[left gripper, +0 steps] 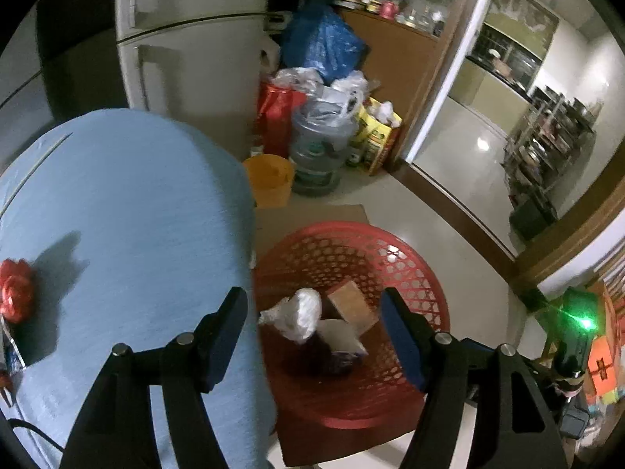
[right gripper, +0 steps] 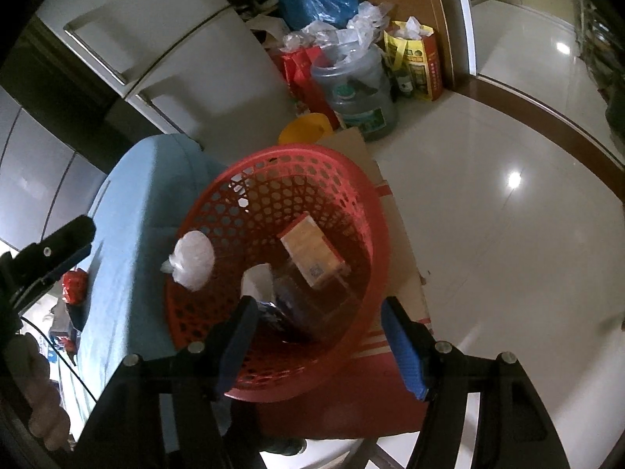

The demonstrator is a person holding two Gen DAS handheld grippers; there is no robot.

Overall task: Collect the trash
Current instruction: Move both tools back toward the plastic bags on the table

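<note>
A red perforated basket (left gripper: 410, 269) (right gripper: 375, 242) stands on flattened cardboard beside a table covered in blue cloth (left gripper: 129, 215) (right gripper: 129, 234). A crumpled white plastic bag (left gripper: 299, 314) (right gripper: 193, 260) shows over the basket in mid-drop or at its near wall. A brown carton (left gripper: 351, 305) (right gripper: 312, 254), a white piece and a dark wrapper lie in the basket. My left gripper (left gripper: 314, 336) is open and empty above the basket's table side. My right gripper (right gripper: 320, 340) is open and empty above the basket's near rim. A red crumpled wrapper (left gripper: 15, 289) (right gripper: 75, 285) lies on the cloth.
A fridge (left gripper: 187, 39) stands behind the table. A yellow bucket (left gripper: 269, 179), a water jug (left gripper: 320, 144), red and yellow bags and a blue sack crowd the far corner. Glossy floor (right gripper: 508, 215) lies to the right. The left gripper's finger (right gripper: 58, 250) shows at the right view's left edge.
</note>
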